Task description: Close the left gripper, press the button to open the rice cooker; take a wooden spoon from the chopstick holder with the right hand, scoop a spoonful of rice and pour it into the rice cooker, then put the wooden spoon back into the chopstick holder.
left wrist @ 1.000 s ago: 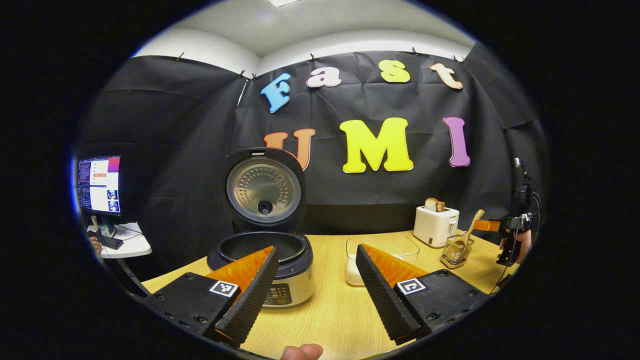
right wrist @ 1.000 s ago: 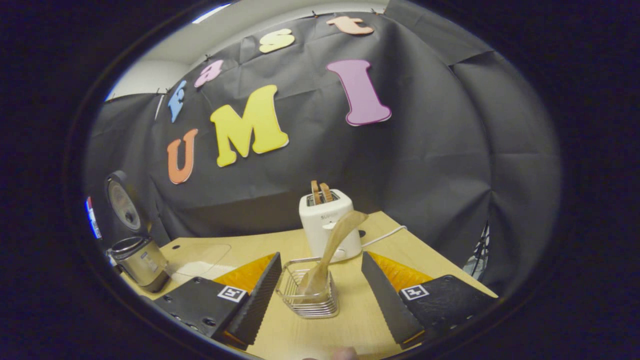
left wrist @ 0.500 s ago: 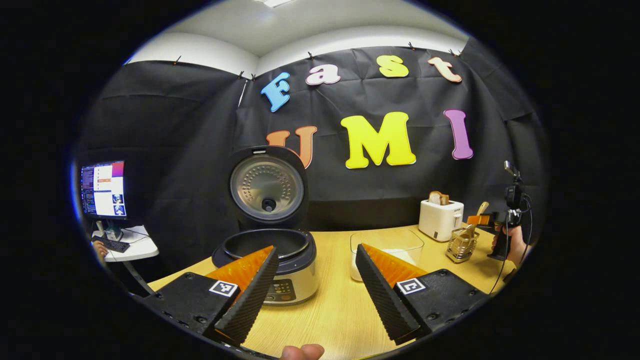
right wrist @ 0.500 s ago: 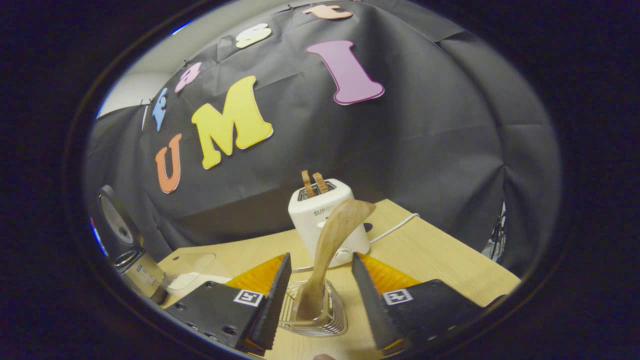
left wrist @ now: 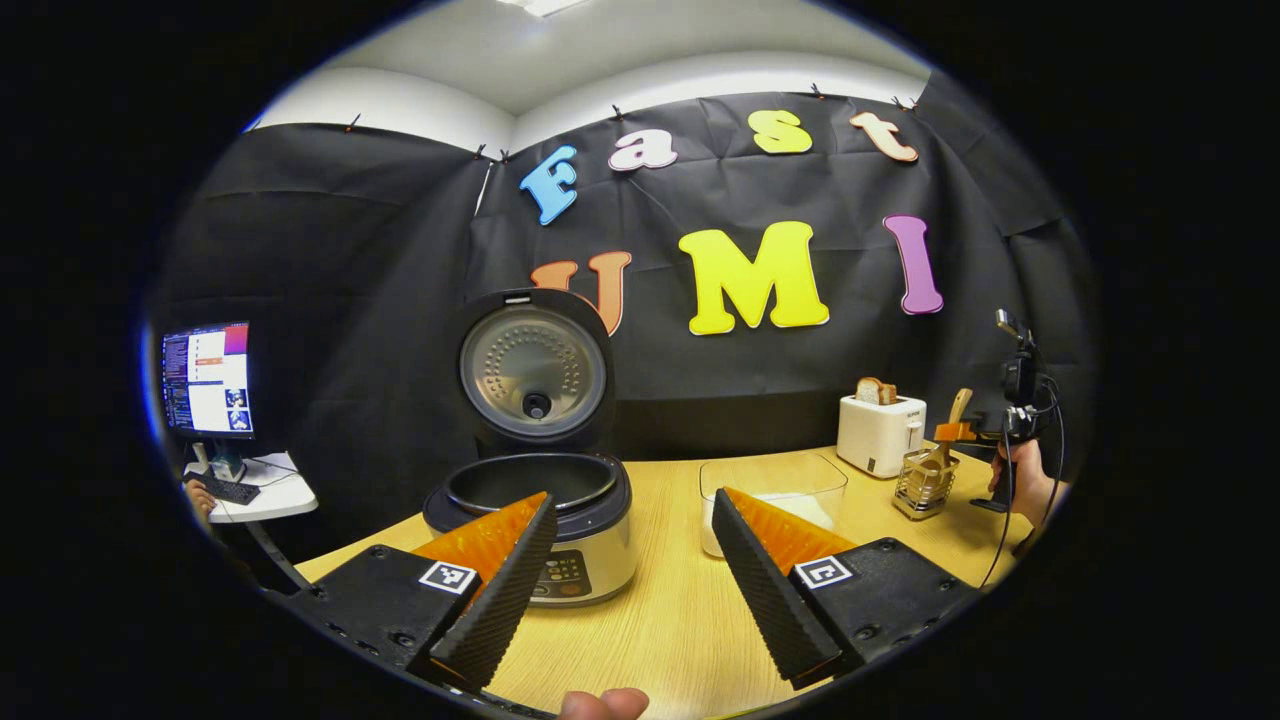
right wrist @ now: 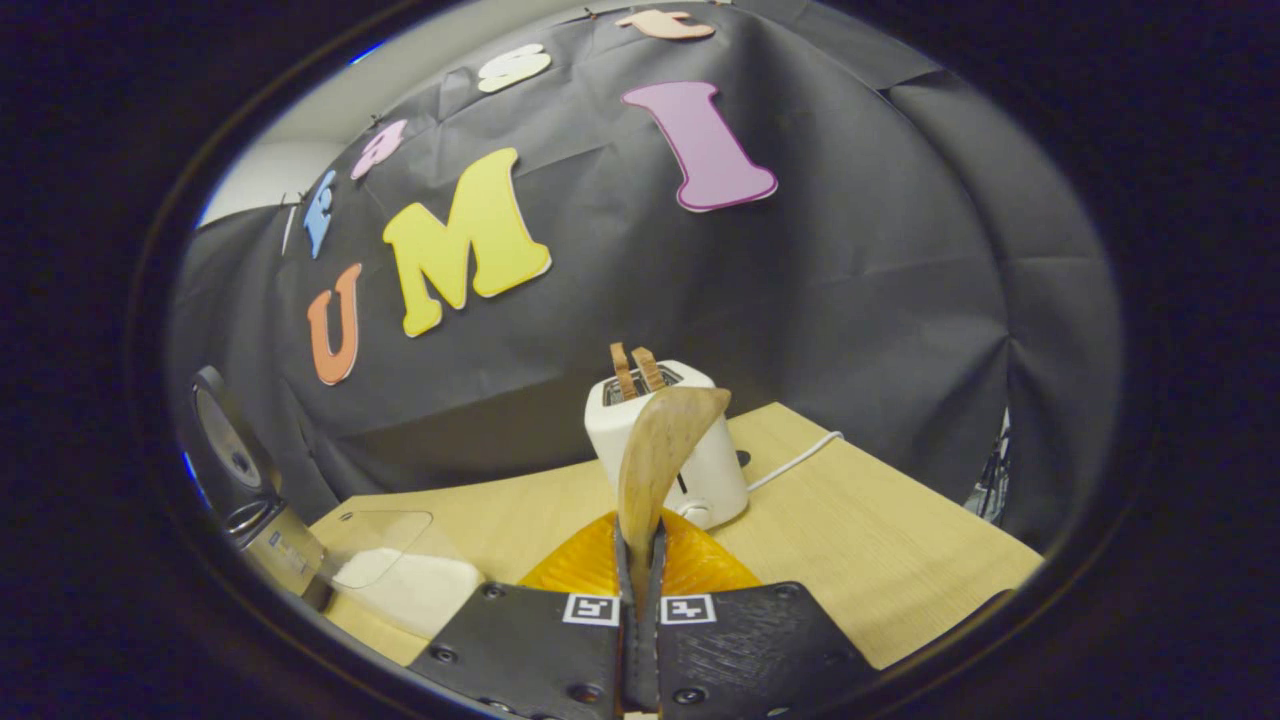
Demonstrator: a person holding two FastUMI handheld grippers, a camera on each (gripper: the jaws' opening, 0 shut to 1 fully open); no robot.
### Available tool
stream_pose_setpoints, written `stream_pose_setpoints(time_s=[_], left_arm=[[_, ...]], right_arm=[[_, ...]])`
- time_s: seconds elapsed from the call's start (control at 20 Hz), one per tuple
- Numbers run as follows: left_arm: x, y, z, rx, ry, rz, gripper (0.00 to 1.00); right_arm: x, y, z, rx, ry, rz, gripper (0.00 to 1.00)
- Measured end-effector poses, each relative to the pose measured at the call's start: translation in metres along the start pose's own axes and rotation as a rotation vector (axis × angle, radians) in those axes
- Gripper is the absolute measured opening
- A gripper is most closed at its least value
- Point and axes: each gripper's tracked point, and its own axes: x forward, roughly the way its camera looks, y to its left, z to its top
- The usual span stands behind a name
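wooden table (left wrist: 660, 620), monitor (left wrist: 208, 378) far left

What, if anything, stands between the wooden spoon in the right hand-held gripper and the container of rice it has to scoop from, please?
Nothing visible does. The right hand-held gripper is shut on the wooden spoon at the chopstick holder; bare table separates that holder from the rice container. The toaster stands behind that line.

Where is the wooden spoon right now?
In the right gripper view, the light-brown wooden spoon stands upright, pinched in the right hand-held gripper, in front of the white toaster.
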Motion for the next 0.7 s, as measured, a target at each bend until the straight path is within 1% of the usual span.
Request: stream_pose_setpoints(time_s=[0.15,0.35,0.4,0.45,0.55,0.65,0.7], left_arm=[[-0.001,0.005,-0.005,-0.029,0.014,0.001,0.99],[-0.005,0.025,-0.001,-0.057,-0.001,0.021,0.99],[-0.004,0.029,0.002,-0.066,-0.013,0.022,0.96],[-0.004,0.033,0.004,-0.071,-0.022,0.020,1.00],[-0.004,0.041,0.006,-0.066,-0.032,0.009,0.99],[-0.004,0.047,0.007,-0.037,-0.036,-0.018,0.99],[-0.006,0.054,0.005,-0.020,-0.021,-0.018,0.99]], right_arm=[[-0.011,0.007,0.022,-0.009,-0.059,0.001,0.00],[-0.021,0.015,0.056,-0.060,-0.118,-0.029,0.00],[-0.025,0.019,0.064,-0.070,-0.131,-0.034,0.00],[-0.030,0.024,0.072,-0.078,-0.144,-0.038,0.00],[-0.039,0.039,0.086,-0.088,-0.159,-0.043,0.00],[-0.047,0.061,0.097,-0.096,-0.163,-0.028,0.00],[-0.050,0.074,0.103,-0.101,-0.167,-0.022,0.00]])
